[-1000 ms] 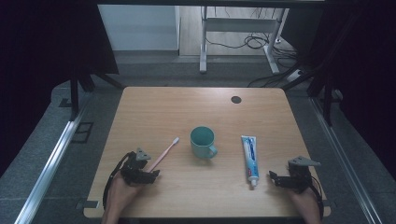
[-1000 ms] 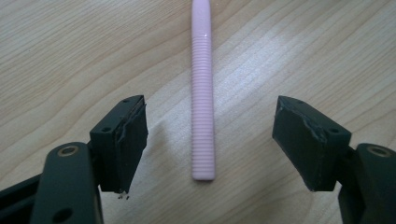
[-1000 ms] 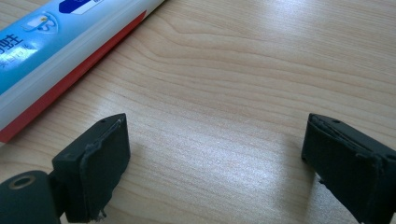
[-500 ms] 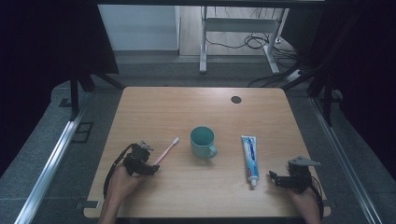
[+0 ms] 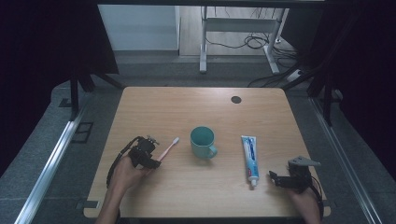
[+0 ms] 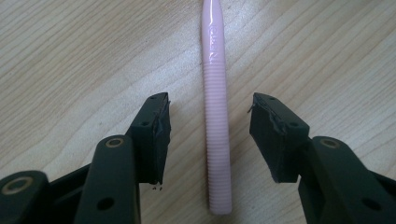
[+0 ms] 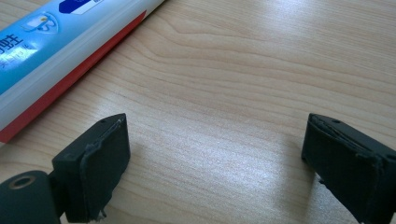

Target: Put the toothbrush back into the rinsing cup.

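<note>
The left tongs point(image 6: 208, 140) stand spread with the pink toothbrush point(image 6: 215, 116) lying flat between the jaws, its ribbed handle untouched by either pad; to take it well, I judge the jaws should drop until their tips nearly meet the tabletop point(image 6: 70, 56), stay square across the handle, and close on the ribbed part rather than on the smooth neck farther out; a skewed pinch would likely roll so thin a stick aside. In the high view the left tongs point(image 5: 148, 155) sit at the handle end, with the bristles pointing toward the teal mug point(image 5: 203, 142) just beside them, so a lift straight up looks safer than a forward sweep. The right tongs point(image 7: 219, 163) are spread and empty near the toothpaste tube point(image 7: 56, 51); the near edge lies close behind both hands, with bare wood beyond the mug.
</note>
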The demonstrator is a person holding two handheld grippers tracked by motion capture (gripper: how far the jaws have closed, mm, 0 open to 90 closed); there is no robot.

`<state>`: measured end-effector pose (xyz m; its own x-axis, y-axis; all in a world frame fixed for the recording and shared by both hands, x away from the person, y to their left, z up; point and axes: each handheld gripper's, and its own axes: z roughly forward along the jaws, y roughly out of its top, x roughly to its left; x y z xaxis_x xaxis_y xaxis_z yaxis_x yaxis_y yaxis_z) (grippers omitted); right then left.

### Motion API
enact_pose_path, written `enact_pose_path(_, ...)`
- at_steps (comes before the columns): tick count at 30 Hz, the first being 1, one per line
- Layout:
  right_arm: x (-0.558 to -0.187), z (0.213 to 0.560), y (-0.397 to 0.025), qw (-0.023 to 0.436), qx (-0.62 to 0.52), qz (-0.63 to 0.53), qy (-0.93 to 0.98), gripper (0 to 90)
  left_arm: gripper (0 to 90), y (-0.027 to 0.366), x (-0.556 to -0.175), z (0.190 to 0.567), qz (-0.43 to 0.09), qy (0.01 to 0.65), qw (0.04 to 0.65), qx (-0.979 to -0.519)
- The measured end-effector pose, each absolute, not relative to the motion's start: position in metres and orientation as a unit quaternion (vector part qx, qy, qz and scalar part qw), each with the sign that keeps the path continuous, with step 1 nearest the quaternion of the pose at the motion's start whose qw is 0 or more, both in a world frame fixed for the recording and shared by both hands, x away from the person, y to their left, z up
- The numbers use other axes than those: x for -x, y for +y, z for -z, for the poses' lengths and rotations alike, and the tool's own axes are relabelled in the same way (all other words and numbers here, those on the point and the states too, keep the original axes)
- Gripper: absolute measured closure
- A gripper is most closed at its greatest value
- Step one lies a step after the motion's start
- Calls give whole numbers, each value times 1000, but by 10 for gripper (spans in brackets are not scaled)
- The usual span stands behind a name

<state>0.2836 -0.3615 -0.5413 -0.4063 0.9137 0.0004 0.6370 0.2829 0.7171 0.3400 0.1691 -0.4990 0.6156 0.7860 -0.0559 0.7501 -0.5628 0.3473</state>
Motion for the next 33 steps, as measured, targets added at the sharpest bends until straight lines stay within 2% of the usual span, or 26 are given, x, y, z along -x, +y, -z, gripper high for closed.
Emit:
enact_pose_path(8,-284,541,-362,212,-502,-327,772,76,522,158,-357,499,-30,436,129,-890)
enact_pose_path(23,-284,541,-362,212,-502,-326,772,76,595,142,-379,497,-10,432,91,-897)
enact_pose_path(33,-284,541,-362,212,-501,-327,773,76,674,132,-391,499,0,430,57,-901)
